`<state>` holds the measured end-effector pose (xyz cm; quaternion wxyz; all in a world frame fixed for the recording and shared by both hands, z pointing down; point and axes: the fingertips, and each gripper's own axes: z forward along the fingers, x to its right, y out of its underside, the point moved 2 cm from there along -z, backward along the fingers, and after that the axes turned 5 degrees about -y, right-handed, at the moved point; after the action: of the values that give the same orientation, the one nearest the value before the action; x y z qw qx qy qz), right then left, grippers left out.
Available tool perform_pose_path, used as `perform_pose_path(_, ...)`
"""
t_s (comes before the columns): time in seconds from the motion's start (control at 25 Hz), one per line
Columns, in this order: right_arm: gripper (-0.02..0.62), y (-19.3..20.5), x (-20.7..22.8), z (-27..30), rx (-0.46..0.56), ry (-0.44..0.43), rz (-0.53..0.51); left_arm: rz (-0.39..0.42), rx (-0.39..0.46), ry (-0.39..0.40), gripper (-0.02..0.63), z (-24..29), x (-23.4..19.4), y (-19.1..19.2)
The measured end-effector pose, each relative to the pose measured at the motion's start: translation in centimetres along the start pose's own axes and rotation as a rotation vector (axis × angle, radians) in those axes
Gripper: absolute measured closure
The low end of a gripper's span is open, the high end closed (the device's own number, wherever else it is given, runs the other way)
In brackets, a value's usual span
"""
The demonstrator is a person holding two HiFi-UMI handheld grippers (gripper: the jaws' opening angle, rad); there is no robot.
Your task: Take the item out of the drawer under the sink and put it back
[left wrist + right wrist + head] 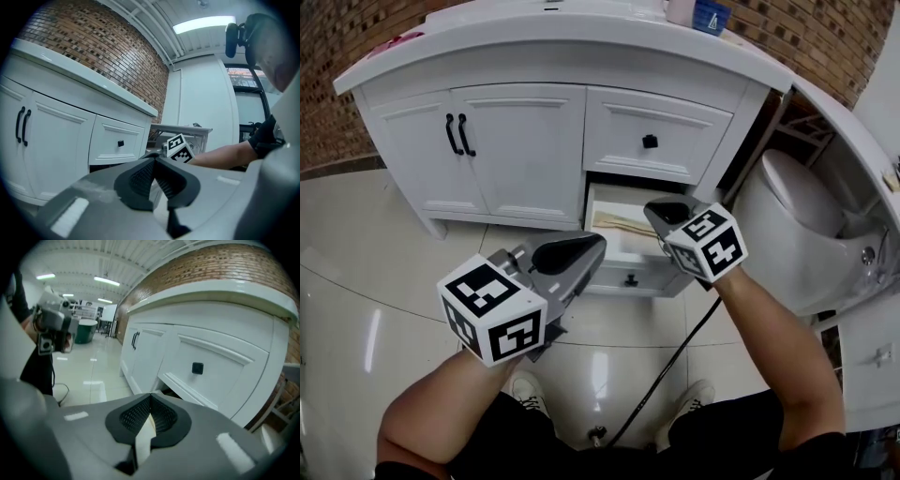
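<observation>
The lower drawer under the sink stands pulled out. Inside it lies a flat tan item. My right gripper reaches over the drawer's right side, down at the item. In the right gripper view its jaws are closed, and a thin cream strip of the item is pinched between the pads. My left gripper hovers in front of the drawer's left corner, above the floor. Its pads meet with nothing between them. The right gripper's marker cube shows beyond it.
The white vanity has two doors with black handles on the left and a closed upper drawer with a black knob. A toilet stands close on the right. A black cable runs over the tiled floor between the person's shoes.
</observation>
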<state>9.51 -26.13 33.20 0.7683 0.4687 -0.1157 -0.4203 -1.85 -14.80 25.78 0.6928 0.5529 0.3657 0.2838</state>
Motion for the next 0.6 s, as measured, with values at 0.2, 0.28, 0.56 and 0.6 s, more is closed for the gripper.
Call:
perform_pose_path(0.2, 0.588, -1.8, -2.3, -5.0, 0.17, -0.053, 0.199, 0.017, -0.024, 0.011, 0.6, 0.5, 0.4, 0.7)
perform_pose_path(0.28, 0.588, -2.3, -3.2, -6.9, 0.214, -0.068, 0.253, 0.026, -0.03, 0.021, 0.6, 0.4, 0.7, 0.8)
perform_pose_path(0.56, 0.588, -3.8, -7.0, -12.5, 0.256, -0.128, 0.226, 0.067, -0.02, 0.043, 0.6, 0.3, 2.2, 0.6)
perform_pose_path(0.6, 0.588, -4.0, -7.6, -13.1, 0.262, -0.129, 0.21, 0.073, -0.019, 0.044, 0.6, 0.3, 2.3, 0.5)
